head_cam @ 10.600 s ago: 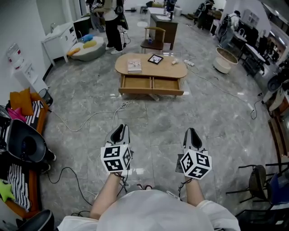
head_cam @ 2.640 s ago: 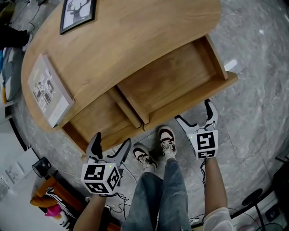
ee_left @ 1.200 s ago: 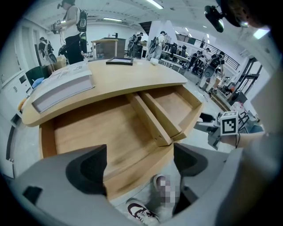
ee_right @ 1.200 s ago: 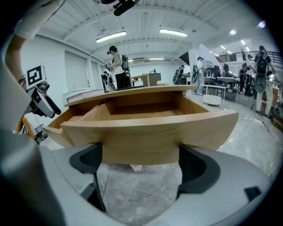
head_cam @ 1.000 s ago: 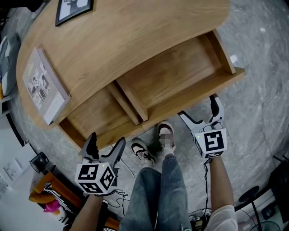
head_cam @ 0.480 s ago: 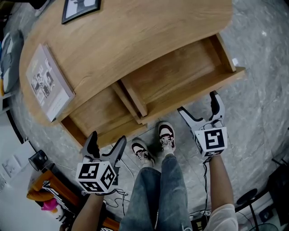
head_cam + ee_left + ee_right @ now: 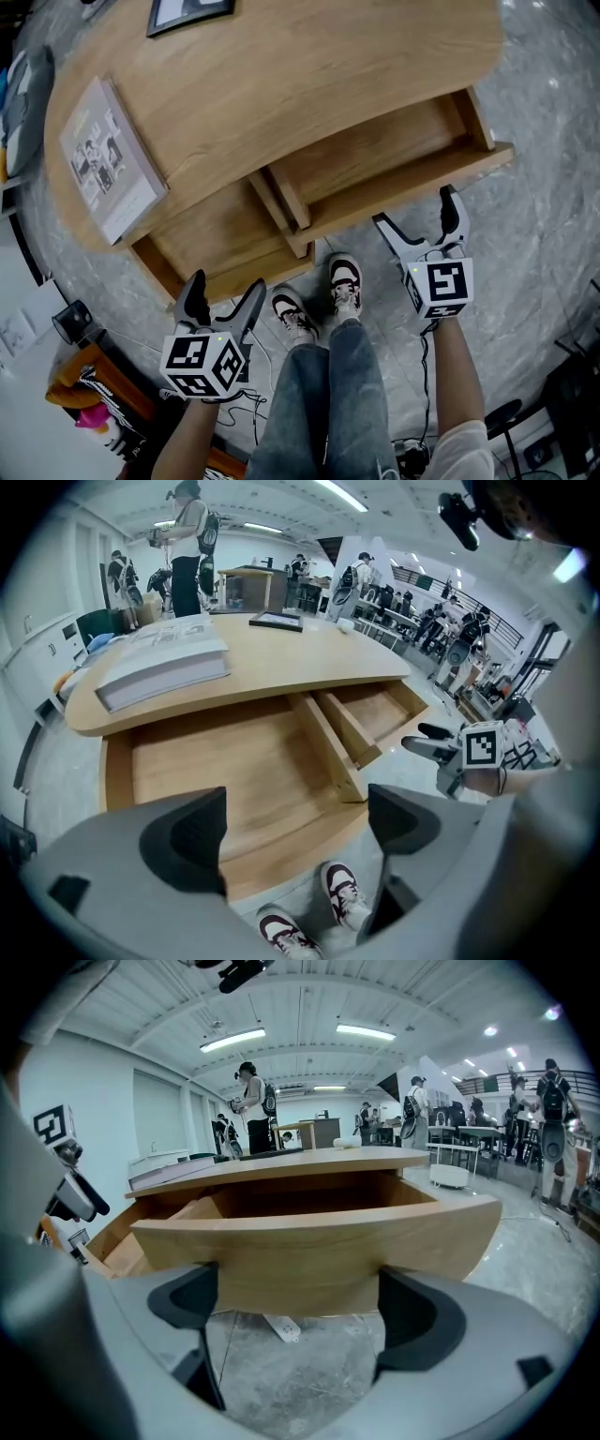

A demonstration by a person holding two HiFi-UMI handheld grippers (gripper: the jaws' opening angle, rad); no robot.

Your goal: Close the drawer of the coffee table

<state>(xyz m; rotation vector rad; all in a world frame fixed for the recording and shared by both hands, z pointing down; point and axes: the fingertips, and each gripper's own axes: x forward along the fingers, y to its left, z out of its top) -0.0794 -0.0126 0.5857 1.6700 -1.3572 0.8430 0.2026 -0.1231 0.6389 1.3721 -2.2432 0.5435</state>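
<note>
The drawer (image 7: 403,190) stands pulled out of the counter (image 7: 281,84), its long front lying crosswise just ahead of both tools. The right tool (image 7: 415,214) faces it squarely and the left tool (image 7: 227,286) hangs over its other end. Both gape, holding nothing.

Picture frame (image 7: 192,11) cut off by top edge. Drawer (image 7: 375,155) rear hidden under tabletop (image 7: 300,75). Book (image 7: 112,159) cover print too small to read.

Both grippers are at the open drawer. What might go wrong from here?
The right gripper, jaws apart, faces the drawer front on its right half; pushing there alone may skew it and jam it. The left gripper, also open, looks down into the drawer, so it might slip over the front instead of pushing.
</note>
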